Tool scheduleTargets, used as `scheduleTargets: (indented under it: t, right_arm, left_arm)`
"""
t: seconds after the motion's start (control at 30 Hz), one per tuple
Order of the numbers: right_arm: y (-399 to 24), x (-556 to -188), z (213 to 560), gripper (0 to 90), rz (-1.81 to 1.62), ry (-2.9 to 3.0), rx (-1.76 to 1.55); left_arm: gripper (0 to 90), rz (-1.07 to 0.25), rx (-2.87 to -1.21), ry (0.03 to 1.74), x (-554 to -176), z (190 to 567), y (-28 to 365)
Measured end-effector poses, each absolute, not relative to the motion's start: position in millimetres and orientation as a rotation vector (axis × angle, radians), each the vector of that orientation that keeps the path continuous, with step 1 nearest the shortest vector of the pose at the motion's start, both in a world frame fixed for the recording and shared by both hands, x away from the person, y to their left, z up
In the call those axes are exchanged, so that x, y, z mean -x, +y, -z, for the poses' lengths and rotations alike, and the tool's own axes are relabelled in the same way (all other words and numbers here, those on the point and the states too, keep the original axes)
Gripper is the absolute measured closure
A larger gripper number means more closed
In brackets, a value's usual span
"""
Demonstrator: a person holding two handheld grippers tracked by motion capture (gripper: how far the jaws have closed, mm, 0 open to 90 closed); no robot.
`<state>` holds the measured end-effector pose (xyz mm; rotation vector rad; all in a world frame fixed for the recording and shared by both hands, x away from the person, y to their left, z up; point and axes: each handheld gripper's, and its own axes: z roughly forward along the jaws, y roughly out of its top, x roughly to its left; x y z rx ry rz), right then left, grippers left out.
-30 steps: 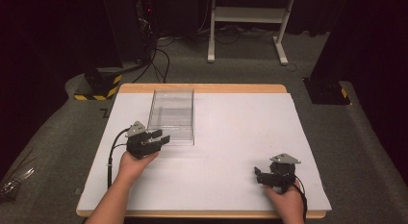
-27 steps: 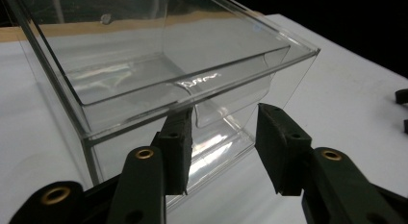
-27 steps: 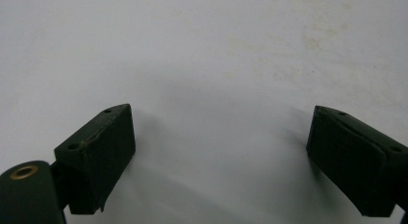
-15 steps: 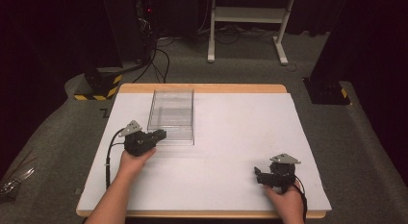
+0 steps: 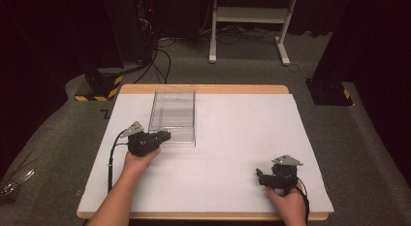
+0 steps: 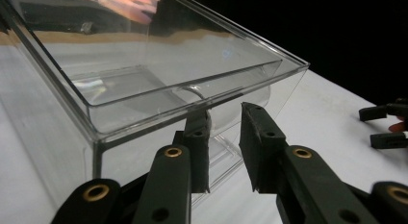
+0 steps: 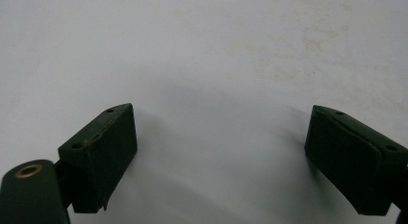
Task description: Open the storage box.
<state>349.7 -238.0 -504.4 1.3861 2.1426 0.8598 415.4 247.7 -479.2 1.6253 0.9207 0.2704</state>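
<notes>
A clear plastic box (image 5: pixel 173 112) stands on the white table (image 5: pixel 242 134) at the back left; it looks empty. My left gripper (image 5: pixel 166 135) is at the box's near wall, low down, pointing right along it. In the left gripper view the box (image 6: pixel 144 75) looms right in front, and my left gripper (image 6: pixel 223 116) has its jaws a narrow gap apart with nothing clamped between them. My right gripper (image 5: pixel 259 177) rests near the table's front right edge. Over bare table top, my right gripper (image 7: pixel 219 123) stands wide open.
The table's wooden edge (image 5: pixel 203 88) runs along the back. Beyond it on the carpet are a white frame's legs (image 5: pixel 247 22), a black stand with a yellow-black striped base (image 5: pixel 99 85) and cables (image 5: pixel 160 56). Farther off, the other gripper (image 6: pixel 385 125) is in sight.
My left gripper has crept a little farther from the person, closer against the box's near wall. The right gripper has not moved.
</notes>
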Motion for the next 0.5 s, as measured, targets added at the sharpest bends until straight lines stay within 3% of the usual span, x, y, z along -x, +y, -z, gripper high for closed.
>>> scheduleTargets:
  t: [0.5]
  right_arm:
    - [-238.0,-349.7,504.4,11.1,-0.861,2.143,-1.386]
  left_arm:
    - [78.3,-0.248,-1.629,0.870,-413.3,480.9,253.7]
